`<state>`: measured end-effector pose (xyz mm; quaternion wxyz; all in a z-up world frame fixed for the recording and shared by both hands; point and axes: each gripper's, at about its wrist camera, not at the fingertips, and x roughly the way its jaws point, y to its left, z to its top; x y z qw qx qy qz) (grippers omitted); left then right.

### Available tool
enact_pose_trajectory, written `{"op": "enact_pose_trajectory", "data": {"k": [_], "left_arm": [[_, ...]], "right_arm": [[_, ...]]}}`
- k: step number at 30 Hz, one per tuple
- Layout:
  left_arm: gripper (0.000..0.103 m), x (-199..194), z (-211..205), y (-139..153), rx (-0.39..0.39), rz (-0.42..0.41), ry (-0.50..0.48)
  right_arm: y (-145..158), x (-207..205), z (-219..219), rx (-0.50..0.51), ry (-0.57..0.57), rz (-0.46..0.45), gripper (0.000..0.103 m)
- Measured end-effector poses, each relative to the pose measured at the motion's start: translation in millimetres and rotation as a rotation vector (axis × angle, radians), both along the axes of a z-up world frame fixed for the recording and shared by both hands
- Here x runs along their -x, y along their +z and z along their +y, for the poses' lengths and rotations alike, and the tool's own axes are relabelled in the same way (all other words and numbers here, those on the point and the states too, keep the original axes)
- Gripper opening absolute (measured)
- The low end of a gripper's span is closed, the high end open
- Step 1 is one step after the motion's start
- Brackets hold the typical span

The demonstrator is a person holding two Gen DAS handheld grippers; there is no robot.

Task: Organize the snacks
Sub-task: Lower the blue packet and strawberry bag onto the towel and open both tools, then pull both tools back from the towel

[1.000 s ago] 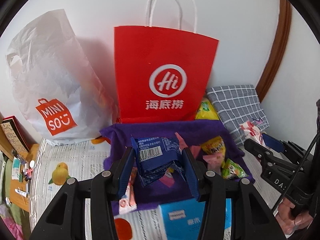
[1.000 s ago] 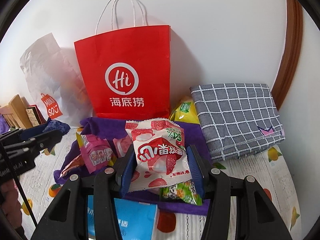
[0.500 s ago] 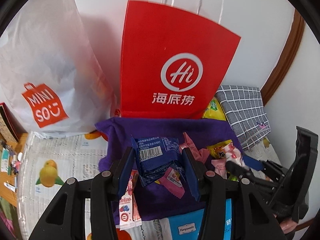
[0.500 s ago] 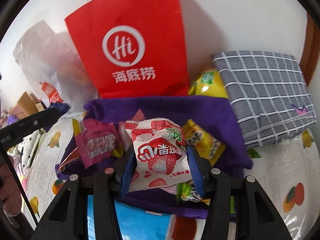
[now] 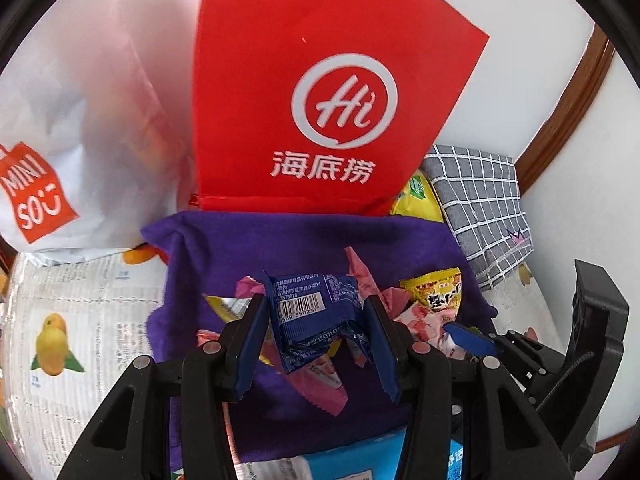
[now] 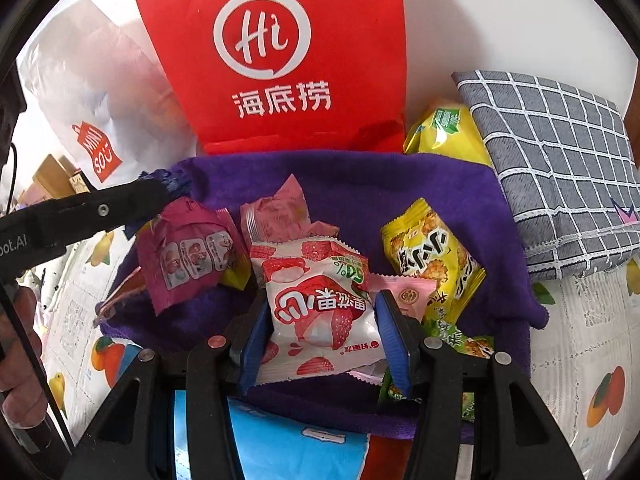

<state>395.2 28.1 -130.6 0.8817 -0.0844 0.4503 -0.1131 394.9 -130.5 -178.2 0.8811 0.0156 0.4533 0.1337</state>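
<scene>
My left gripper point(image 5: 316, 304) is shut on a dark blue snack packet point(image 5: 312, 320) with a barcode, low over a purple cloth point(image 5: 280, 240). My right gripper point(image 6: 320, 300) is shut on a white packet with red fruit print point(image 6: 320, 320), just above the same purple cloth point(image 6: 360, 184). Loose snacks lie on the cloth: a yellow packet point(image 6: 432, 256), a magenta packet point(image 6: 188, 252) and a pink one point(image 6: 276, 212). A red paper bag point(image 5: 328, 100) stands upright behind the cloth. The right gripper's blue fingertip point(image 5: 468, 336) shows at the right of the left wrist view.
A white Miniso bag point(image 5: 72, 120) leans left of the red bag. A grey checked folded cloth point(image 6: 560, 152) and a yellow pouch point(image 6: 444, 128) sit at the back right. A blue box point(image 6: 280, 440) lies at the cloth's near edge. A hand point(image 6: 16, 340) holds the left gripper.
Both grippers have sunk toward the purple cloth and come closer to the bags, each still gripping its packet. The right gripper now sits close beside the left one.
</scene>
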Motion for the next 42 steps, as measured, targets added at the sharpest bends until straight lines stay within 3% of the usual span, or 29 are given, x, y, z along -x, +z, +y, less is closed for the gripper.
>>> {"op": "enact_pose_trajectory", "data": {"k": [12, 16, 21, 29, 42], "left_arm": [[0.051, -8.6, -6.0, -11.7, 0.026, 0.009, -0.016], [0.062, -7.4, -8.6, -6.8, 0.022, 0.007, -0.027], [0.067, 4.0, -5.7, 4.8, 0.018, -0.01, -0.024], [0.067, 42.6, -0.1, 30.0, 0.003, -0.045, -0.005], [0.067, 138.6, -1.7, 59.1, -0.037, -0.11, 0.02]], "right_arm": [[13.5, 6.0, 1.7, 0.013, 0.031, 0.002, 0.066], [34.7, 17.3, -9.2, 0.011, 0.018, -0.052, 0.066], [56.7, 29.6, -28.5, -0.051, -0.024, -0.081, 0.066], [68.8, 75.9, -46.6, -0.032, -0.059, -0.125, 0.066], [84.4, 160.9, -48.4, -0.001, -0.101, -0.212, 0.065]]}}
